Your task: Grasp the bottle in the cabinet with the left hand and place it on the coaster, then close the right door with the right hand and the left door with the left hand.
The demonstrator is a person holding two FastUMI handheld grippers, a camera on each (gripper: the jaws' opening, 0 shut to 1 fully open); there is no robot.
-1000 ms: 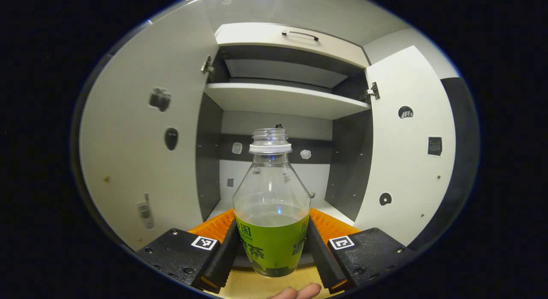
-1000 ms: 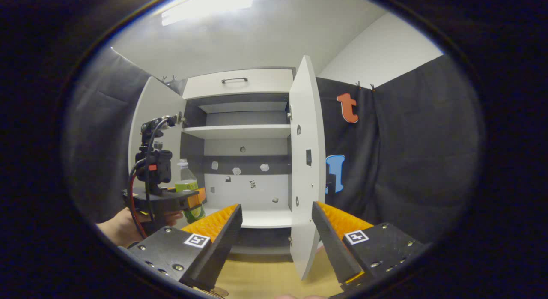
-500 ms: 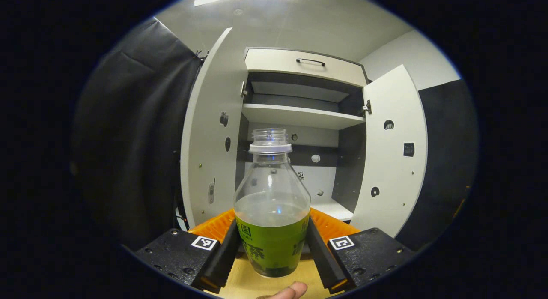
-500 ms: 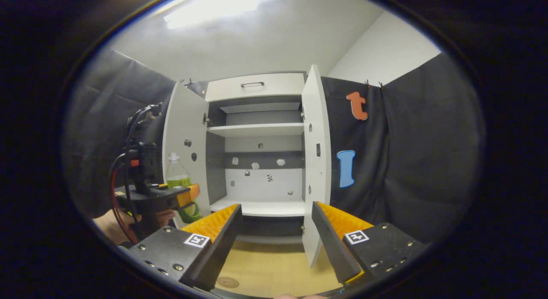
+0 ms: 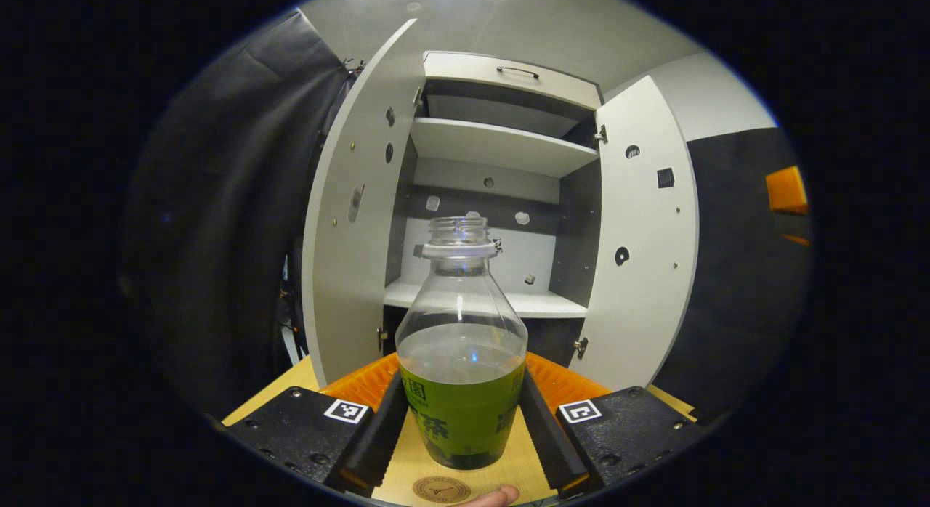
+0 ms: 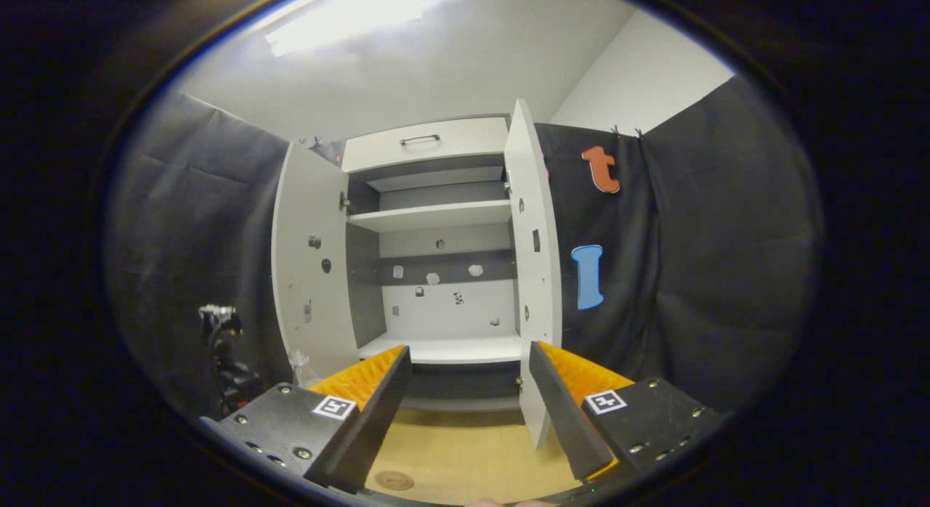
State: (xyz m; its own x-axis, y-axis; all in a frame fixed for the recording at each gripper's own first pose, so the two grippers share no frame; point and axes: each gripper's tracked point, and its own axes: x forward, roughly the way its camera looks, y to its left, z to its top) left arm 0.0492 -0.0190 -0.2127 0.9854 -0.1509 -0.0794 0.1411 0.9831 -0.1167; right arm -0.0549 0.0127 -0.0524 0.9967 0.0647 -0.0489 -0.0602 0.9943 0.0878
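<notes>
One bottle (image 5: 462,362), one coaster (image 5: 441,489), one cabinet (image 6: 436,224) with two open doors, and two grippers.

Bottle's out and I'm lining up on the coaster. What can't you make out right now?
- Left gripper view: the bottle base hides behind its label; its height above the table is unclear.
- Left gripper view: the coaster is cut off at the edge.
- Right gripper view: the coaster's print is too small.

wooden tabletop (image 6: 465,449): pale, under and ahead of the tongs | shelf (image 6: 429,216): white, bare, up ahead between the open doors | drawer front (image 6: 425,142): white with a dark handle, above the shelf | ceiling light (image 6: 345,17): bright, overhead left
</notes>
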